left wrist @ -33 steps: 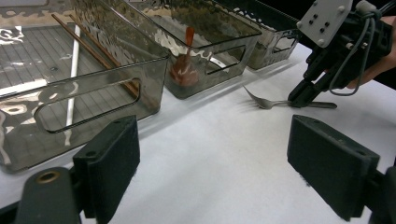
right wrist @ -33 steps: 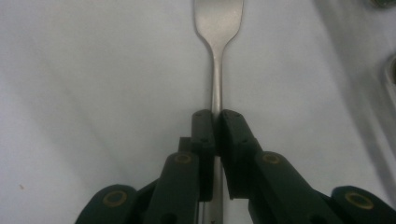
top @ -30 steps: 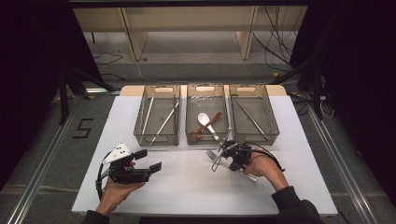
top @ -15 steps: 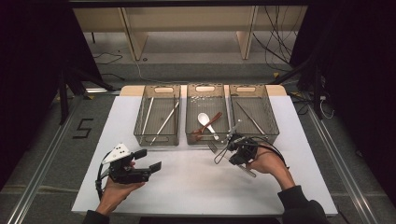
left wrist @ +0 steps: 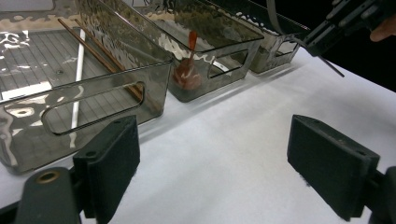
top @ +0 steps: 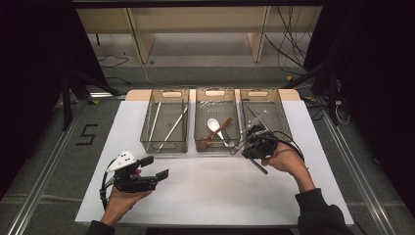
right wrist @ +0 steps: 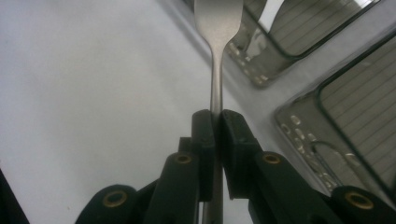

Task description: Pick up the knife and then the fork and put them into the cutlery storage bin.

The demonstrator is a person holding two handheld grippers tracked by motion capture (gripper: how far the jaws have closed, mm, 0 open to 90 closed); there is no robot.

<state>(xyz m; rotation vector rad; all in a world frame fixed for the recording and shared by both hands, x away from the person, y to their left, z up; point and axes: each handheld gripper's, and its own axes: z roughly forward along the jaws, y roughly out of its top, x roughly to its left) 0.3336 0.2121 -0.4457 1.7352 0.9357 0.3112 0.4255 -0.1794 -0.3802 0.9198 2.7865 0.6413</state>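
Note:
My right gripper (top: 250, 142) is shut on the handle of a metal utensil (right wrist: 217, 28), apparently a fork, whose head is cut off by the top of the right gripper view. The gripper (right wrist: 217, 114) hangs above the table at the front edges of the middle bin (top: 215, 147) and the right bin (top: 266, 93). The utensil's handle end (top: 262, 168) sticks out behind the hand. My left gripper (top: 155, 166) rests open low over the white table (top: 205, 191), with nothing between its pads (left wrist: 112, 158). It faces the left bin (left wrist: 93, 98).
Three clear grey bins stand in a row at the back. The left bin holds chopsticks (top: 173, 125), the middle one a white spoon (top: 214, 125) and a red spoon (left wrist: 189, 70). The right hand's gripper (left wrist: 336, 23) appears far off in the left gripper view.
The right hand has lifted the utensil off the table and carried it up toward the bins. The left hand and its gripper have stayed where they were.

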